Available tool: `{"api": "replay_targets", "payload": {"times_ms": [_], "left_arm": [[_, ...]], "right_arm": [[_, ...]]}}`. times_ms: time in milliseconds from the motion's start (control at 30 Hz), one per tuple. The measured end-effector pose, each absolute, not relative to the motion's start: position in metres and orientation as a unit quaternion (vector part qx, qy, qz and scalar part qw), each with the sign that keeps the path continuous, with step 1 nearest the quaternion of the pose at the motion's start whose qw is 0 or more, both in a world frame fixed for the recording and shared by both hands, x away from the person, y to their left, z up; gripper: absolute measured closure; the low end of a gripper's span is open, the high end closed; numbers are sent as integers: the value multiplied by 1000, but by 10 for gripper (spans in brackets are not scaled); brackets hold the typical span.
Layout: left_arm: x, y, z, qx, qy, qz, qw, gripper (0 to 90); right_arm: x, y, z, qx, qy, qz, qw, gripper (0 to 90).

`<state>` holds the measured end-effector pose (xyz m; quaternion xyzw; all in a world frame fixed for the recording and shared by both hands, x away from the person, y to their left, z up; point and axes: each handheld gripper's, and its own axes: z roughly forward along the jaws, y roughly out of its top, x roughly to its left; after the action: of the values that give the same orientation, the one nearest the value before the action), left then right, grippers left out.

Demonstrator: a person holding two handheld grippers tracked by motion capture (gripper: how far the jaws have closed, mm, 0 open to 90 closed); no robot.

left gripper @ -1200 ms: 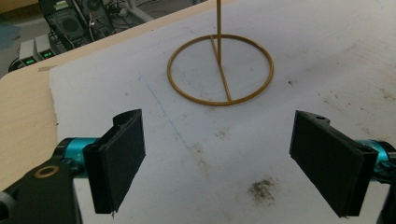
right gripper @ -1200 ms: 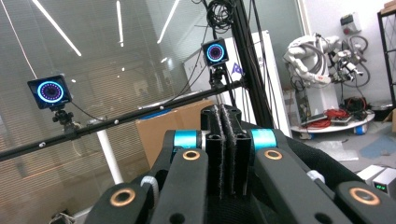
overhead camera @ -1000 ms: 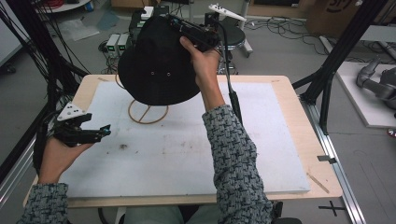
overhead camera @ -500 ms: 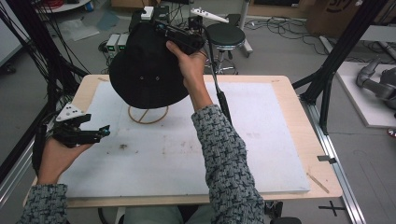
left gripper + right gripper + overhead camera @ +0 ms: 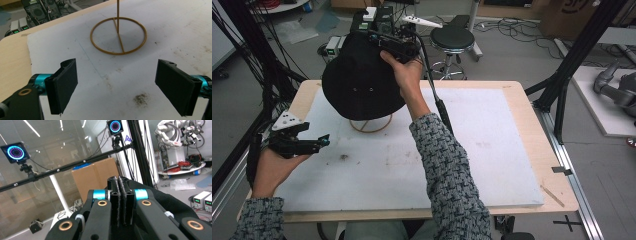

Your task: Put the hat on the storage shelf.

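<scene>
While held up over the far left of the table, black hat clamped by the right gripper; left gripper waiting apart.

Table (image 5: 522, 100): pale wooden top, edges bare around a big white mat.
White mat (image 5: 492, 150): covers most of the table, marked with small dark smudges.
Hat (image 5: 357, 85): black bucket hat, raised above the mat, crown toward the camera, brim hanging over the wire stand.
Wire stand (image 5: 371, 125): thin gold ring flat on the mat with a rod rising from its middle; ring partly hidden under the hat in the high view, seen whole at (image 5: 118, 35) in the left gripper view.
Right gripper (image 5: 379, 40): gripped in a raised hand above the hat, jaws pressed tight together on black hat fabric, pads meeting at (image 5: 120, 195).
Left gripper (image 5: 314, 144): low at the mat's left edge, well apart from the stand, jaws spread wide with nothing between them, bare mat showing through the gap (image 5: 116, 85).
</scene>
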<state>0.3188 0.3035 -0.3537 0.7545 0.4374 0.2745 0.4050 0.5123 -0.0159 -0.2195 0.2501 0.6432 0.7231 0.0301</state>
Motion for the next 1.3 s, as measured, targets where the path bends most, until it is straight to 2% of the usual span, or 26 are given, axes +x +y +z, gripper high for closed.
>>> {"api": "replay_targets", "payload": {"times_ms": [1300], "left_arm": [[320,300,-356,761,431,269,402,184]], "right_arm": [[526,20,-255,270,687,674,27,875]]}}
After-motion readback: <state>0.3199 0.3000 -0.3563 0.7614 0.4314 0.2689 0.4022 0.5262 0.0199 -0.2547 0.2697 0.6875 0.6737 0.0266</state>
